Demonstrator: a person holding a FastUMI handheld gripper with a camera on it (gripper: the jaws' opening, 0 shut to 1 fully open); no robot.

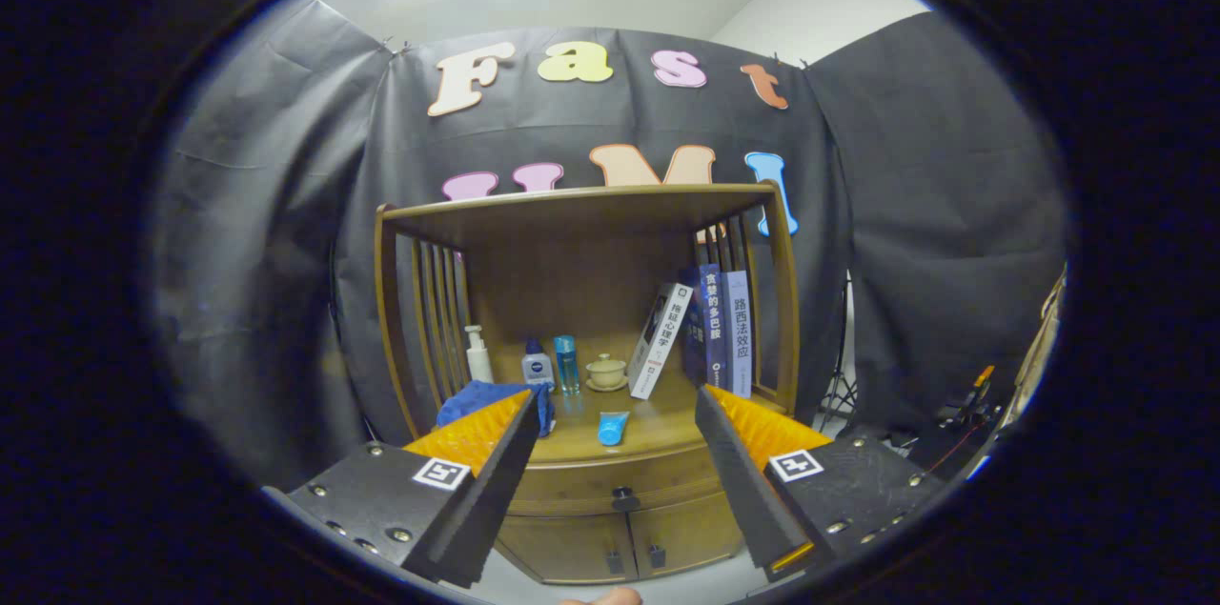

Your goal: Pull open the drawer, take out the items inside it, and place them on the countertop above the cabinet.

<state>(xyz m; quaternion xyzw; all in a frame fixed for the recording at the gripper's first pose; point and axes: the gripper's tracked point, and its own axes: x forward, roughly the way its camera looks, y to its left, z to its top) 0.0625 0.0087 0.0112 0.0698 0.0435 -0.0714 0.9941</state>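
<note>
**Tool held back from a shut drawer**

The tool (pixel 615 453) stood released, fingers spread wide with nothing between them. Beyond the fingertips the drawer (pixel 620 481) sat flush and closed, its small dark knob (pixel 624 496) centred above two cabinet doors (pixel 620 543). What it held could not be seen. On the tabletop (pixel 658 419) lay a blue tube (pixel 612 427) and a blue cloth (pixel 477 400), with bottles (pixel 538 365), a lidded cup (pixel 605 371) and books (pixel 710 329) behind. The closed drawer fitted either a full or an emptied one. The knob looked small, so the fingers could slip off it, and setting things down risked toppling the bottles.
</note>
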